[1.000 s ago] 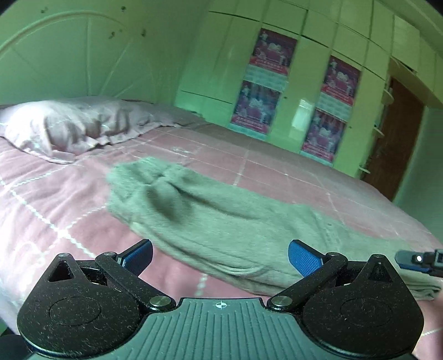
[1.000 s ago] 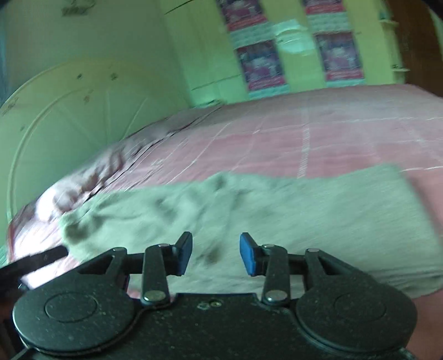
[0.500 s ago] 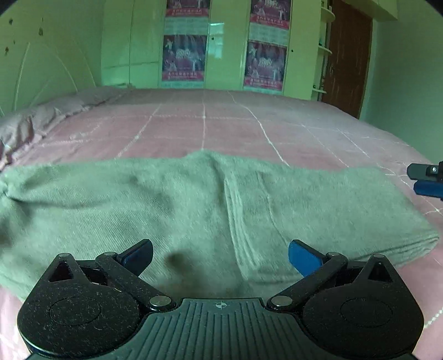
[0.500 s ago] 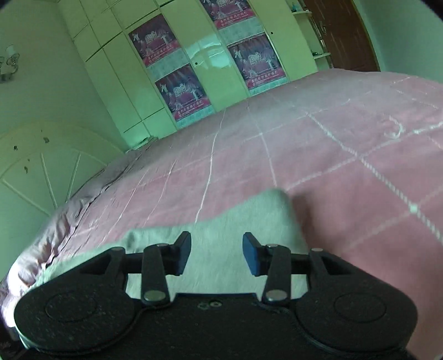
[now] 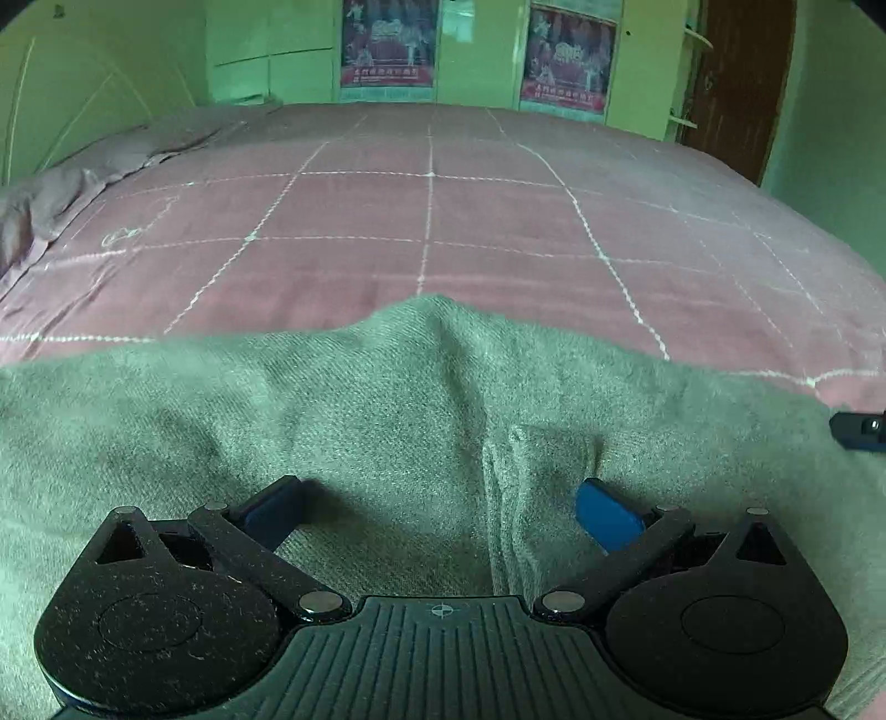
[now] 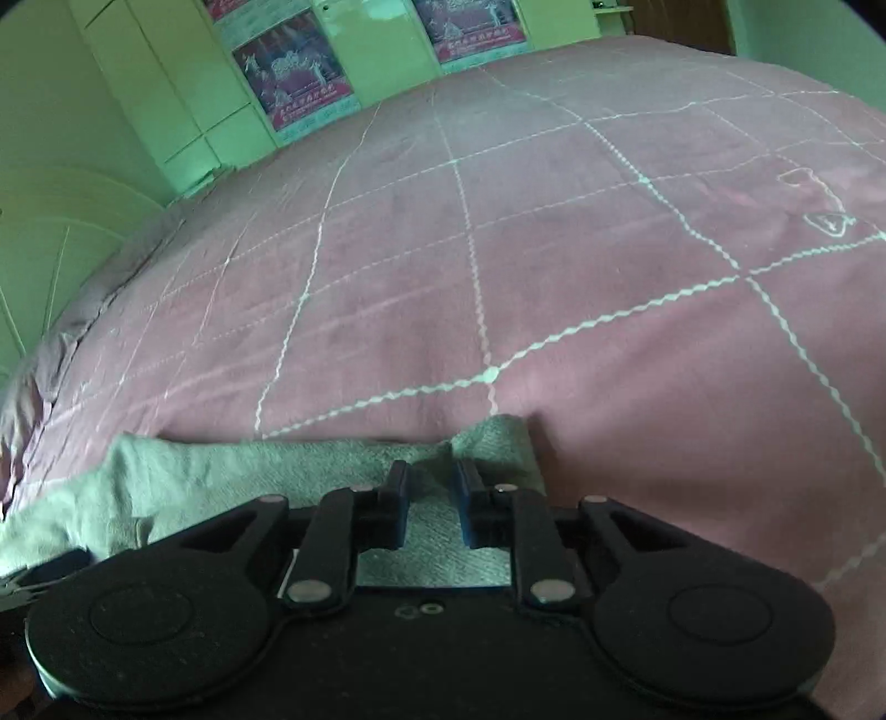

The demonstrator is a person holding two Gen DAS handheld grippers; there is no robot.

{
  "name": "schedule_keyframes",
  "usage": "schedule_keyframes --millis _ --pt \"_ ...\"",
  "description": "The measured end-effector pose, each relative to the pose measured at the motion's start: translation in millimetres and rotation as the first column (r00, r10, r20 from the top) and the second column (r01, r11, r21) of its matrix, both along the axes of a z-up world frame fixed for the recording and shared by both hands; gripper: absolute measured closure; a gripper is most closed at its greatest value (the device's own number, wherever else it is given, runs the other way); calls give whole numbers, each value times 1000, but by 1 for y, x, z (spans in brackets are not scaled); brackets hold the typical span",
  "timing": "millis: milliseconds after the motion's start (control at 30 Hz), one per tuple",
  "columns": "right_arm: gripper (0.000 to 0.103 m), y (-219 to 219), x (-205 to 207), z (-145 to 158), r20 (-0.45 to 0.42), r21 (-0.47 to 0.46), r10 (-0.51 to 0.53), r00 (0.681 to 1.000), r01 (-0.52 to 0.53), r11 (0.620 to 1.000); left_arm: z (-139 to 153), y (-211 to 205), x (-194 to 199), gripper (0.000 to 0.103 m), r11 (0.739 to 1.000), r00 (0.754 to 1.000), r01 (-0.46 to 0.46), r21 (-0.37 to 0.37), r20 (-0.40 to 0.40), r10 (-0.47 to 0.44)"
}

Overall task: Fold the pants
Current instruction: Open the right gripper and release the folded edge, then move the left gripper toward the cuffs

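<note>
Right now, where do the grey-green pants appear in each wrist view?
Left wrist: pants fill the lower half, under the left gripper.
Right wrist: pants lie low and left, at the right gripper.
Shared landmark: pink checked bedspread.

Beyond the pants (image 5: 387,421), the pink bedspread (image 5: 432,221) lies bare up to the pillow (image 5: 66,188) at left.

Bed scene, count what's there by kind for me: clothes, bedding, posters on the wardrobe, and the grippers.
Pants: 1
Pink bedspread: 1
Pillow: 1
Posters: 2 in the left wrist view
Grippers, left gripper and right gripper: 2
Total: 7
</note>
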State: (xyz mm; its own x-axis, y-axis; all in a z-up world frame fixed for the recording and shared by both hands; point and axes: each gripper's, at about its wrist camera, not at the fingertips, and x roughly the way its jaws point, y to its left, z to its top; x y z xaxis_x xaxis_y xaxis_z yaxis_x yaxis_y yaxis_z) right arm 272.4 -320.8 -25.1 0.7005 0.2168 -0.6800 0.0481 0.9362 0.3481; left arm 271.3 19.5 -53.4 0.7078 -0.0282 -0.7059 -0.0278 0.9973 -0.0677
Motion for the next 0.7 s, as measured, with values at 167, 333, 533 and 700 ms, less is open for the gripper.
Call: schedule_keyframes --millis 167,333,533,700 --pt "83 4 -77 25 224 6 57 973 -60 998 36 46 -113 0 989 968 60 -134 249 -25" --pt "82 8 -128 9 225 35 51 973 -61 998 38 132 -210 0 986 950 -95 -140 282 132" --pt "80 18 -138 11 205 86 18 978 -36 996 -4 222 -186 0 911 942 -241 -334 147 303" --pt "74 30 -148 19 209 60 38 977 -52 997 -53 276 -148 0 739 922 -228 -634 105 374"
